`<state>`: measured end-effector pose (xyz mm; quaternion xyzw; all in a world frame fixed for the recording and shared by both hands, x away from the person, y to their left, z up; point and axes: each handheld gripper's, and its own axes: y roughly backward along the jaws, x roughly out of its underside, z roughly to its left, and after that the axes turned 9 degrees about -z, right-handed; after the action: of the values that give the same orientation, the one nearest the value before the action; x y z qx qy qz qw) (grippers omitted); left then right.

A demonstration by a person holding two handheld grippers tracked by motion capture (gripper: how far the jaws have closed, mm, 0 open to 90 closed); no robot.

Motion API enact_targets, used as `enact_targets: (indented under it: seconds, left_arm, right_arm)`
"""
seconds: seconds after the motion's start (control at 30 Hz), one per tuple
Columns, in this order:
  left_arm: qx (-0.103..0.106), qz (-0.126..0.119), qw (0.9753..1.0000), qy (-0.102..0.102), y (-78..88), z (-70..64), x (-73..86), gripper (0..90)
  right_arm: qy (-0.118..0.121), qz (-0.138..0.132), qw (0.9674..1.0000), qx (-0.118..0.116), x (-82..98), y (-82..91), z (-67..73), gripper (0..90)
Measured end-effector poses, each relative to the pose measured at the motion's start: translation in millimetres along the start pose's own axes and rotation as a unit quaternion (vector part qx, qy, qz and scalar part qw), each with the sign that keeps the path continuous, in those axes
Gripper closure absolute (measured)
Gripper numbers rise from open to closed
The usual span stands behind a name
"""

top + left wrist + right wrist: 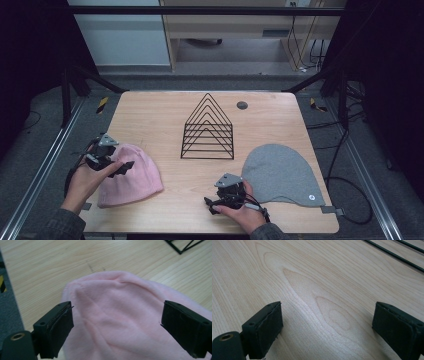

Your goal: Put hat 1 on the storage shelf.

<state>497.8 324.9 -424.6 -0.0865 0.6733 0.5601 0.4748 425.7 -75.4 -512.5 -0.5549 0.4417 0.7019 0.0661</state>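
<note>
**High view: left tongs spread over the pink hat**

High view puts the soft pink knitted beanie hat (pixel 131 175) at the near left of the light wooden table (pixel 160 112), lying flat, its long axis running from the rounded crown at the far end to the open brim at the near edge. The left tongs (pixel 121 169) hover directly above its left-hand flank, pointing rightward across the fabric; the left hand (pixel 85 181) comes in from the near-left corner with the wrist bent inward.

Left gripper view confirms the jaws stand wide apart with the pink cloth (pixel 117 315) between and beneath them, nothing pinched yet. A short drop and a squeeze would likely catch a fold.

The right tongs (pixel 214 204) rest low at the near middle, pointing left over bare wood, jaws likewise parted and holding nothing. They lie just beside the flat grey knitted beanie hat (pixel 282 172) on the right, well apart from the pink one, so the left hand is plainly nearer. A black wire triangular rack (pixel 208 131) stands at centre, beyond both hats.
</note>
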Motion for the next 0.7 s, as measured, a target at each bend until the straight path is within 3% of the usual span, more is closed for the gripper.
enact_targets:
  seconds: [0.43, 0.5, 0.53, 0.7]
  left_arm:
    - [-0.027, 0.009, 0.9993, 0.025, 7.5, 33.8, 15.0, 14.3]
    - [-0.031, 0.003, 0.999, 0.032, 11.5, 38.0, 16.9, 14.5]
    - [-0.028, -0.006, 0.9985, 0.046, 15.2, 43.1, 17.8, 16.1]
    - [-0.031, -0.008, 0.9979, 0.056, 20.3, 53.4, 17.6, 21.9]
  right_arm:
    - [-0.001, 0.001, 1.0, 0.002, -0.2, 0.0, 0.5, 9.4]
    - [-0.002, 0.001, 1.0, 0.002, -0.3, -0.1, 0.5, 9.4]
    - [-0.001, 0.001, 1.0, 0.002, -0.2, -0.1, 0.5, 9.4]
    - [-0.001, 0.001, 1.0, 0.003, -0.2, -0.1, 0.6, 9.4]
